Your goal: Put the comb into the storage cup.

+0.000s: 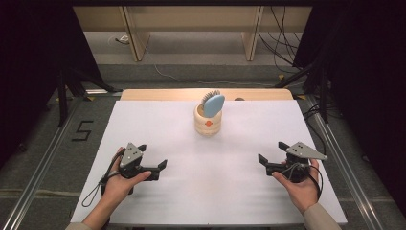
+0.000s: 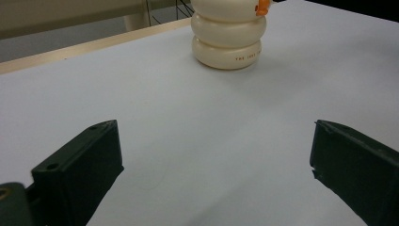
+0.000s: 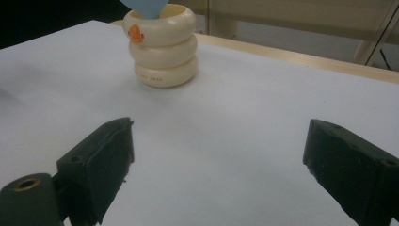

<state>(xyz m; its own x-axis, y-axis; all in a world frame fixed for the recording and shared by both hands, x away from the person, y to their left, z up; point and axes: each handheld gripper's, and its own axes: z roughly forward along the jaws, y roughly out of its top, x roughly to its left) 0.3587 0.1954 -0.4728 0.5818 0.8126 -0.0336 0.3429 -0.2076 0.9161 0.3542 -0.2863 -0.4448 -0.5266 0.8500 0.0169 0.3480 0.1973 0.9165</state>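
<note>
White sheeting covers the table, giving a plain working surface. Nearest, at 7 o'clock, the left tongs rest in a hand, jaws apart and empty; at 5 o'clock the right tongs match them, jaws wide and empty, both angled inward toward the centre as if readied for approach. Farther off, at 12 o'clock and well apart from both, stands a cream ringed holder; a blue-backed hairbrush leans inside it, bristles rearward, handle down, presumably so the head stays graspable.
</note>
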